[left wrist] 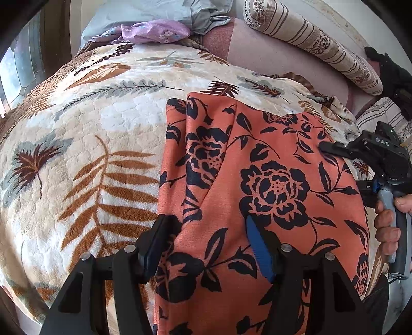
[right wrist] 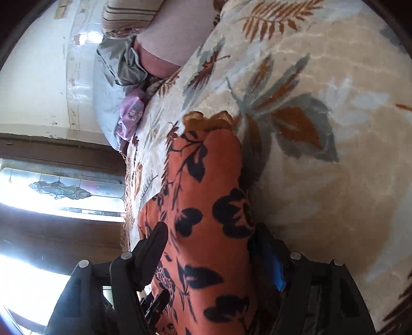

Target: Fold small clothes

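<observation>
An orange garment with black flower print lies folded on a cream leaf-patterned blanket. My left gripper sits over the garment's near left part, jaws wide apart, with cloth lying between them. My right gripper shows at the garment's right edge, held by a hand. In the right wrist view the right gripper has its jaws apart with a raised fold of the garment running between them, above the blanket.
A lilac flowered cloth and a pale grey-blue cloth lie at the far end. A striped bolster pillow lies at the back right on a pinkish sheet. A window shows to the left.
</observation>
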The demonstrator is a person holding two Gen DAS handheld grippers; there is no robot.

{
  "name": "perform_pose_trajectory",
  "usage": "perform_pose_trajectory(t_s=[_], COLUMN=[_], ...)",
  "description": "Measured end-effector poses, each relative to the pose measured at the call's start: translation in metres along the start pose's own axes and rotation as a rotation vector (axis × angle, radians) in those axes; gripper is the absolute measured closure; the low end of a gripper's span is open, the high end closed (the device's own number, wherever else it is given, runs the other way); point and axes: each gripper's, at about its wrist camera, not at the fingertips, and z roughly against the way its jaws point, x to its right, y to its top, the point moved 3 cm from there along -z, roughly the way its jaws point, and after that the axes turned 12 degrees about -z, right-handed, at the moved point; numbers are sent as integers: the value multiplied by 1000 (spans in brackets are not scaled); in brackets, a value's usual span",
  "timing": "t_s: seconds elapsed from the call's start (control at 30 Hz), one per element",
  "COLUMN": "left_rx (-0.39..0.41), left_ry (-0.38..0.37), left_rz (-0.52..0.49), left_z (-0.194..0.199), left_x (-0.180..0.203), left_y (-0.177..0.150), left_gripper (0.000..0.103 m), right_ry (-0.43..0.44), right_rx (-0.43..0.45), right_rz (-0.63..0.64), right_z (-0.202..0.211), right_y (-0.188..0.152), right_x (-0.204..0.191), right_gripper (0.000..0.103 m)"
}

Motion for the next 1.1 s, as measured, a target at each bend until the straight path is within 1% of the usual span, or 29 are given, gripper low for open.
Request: perform_pose_trajectory(t_s=[0.03, 0.07, 0.1, 0.13, 0.17, 0.2, 0.23, 0.27, 0.3, 0.33, 0.37, 0.43, 0.47, 0.5, 0.53, 0.57, 0.6, 0.67, 0.7, 0.77, 0.8, 0.83, 0.87, 0.9, 0.97, 1.0, 1.03, 1.07, 1.1], left_rx=[-2, -3, -2, -9, -20, -26, -26, -22, -14, 0, 9, 0, -26, -49, -31, -18, -20, -27, -29, -31, -38, -45, -44, -34, 17, 33, 22, -18, -75], left_ry=[0, 0, 3, 19, 2, -32, -48, -46, -33, -30, -41, -55, -53, -66, -88, -94, -97, -105, -110, -115, -122, -120, -119, -126, -141, -126, -90, -65, -66], left_rz=[0, 2, 4, 11, 41, 82, 108, 114, 111, 103, 94, 94, 106, 129, 156, 163, 163, 172, 174, 174, 172, 170, 170, 174, 176, 165, 148, 141, 152], left_z=[0, -1, -1, -3, -6, -7, -3, 3, 11, 19, 25, 32, 30, 27, 28, 32, 34, 39, 40, 44, 46, 48, 52, 57, 72, 76, 75, 68, 55], left_x=[0, -1, -2, -3, -7, -12, -15, -14, -12, -9, -6, -3, -4, -6, -9, -11, -12, -13, -13, -13, -14, -14, -14, -14, -16, -16, -17, -19, -24], left_y=[0, 1, 0, -1, -2, -2, -2, -2, -3, -6, -10, -24, -34, -45, -53, -57, -59, -60, -60, -60, -61, -61, -59, -55, -47, -43, -43, -46, -53], left_gripper=[38, 38, 36, 27, 26, 26, 26, 29, 30, 33, 36, 39, 50, 52, 55, 58, 59, 60, 60, 60, 60, 60, 60, 60, 60, 60, 60, 60, 63], right_ry=[-50, -89, -123, -150, -178, -193, -179, -145, -126, -125, -124, -72, -32, 1, 23, 42, 56, 47, 38, -15, -14, 8, 12, 10, 10, 12, 14, 14, 14], right_rx=[30, 57, 84, 93, 89, 69, 61, 66, 83, 106, 129, 173, 184, 185, 176, 163, 143, 83, 52, -16, -21, -1, 2, -6, -17, -20, -18, -14, -11], right_rz=[89, 181, 249, 281, 287, 259, 204, 162, 158, 177, 197, 217, 220, 235, 261, 293, 325, 356, 354, 330, 321, 325, 318, 308, 305, 304, 307, 315, 319], right_z=[3, 6, 9, 9, 5, 1, 3, 9, 17, 25, 34, 57, 66, 73, 77, 77, 76, 63, 53, 31, 26, 29, 30, 32, 31, 30, 30, 30, 31], right_y=[-6, -14, -20, -23, -20, -16, -11, -9, -10, -12, -15, -24, -30, -39, -50, -61, -74, -95, -103, -114, -116, -118, -118, -117, -114, -113, -114, -115, -116], right_x=[-14, -27, -37, -39, -37, -30, -22, -17, -17, -20, -24, -33, -38, -45, -53, -62, -66, -67, -60, -38, -30, -29, -29, -31, -31, -30, -29, -30, -30], right_gripper=[58, 61, 61, 61, 61, 58, 56, 52, 50, 49, 48, 47, 46, 41, 38, 37, 35, 33, 33, 33, 33, 33, 33, 33, 33, 33, 33, 33, 33])
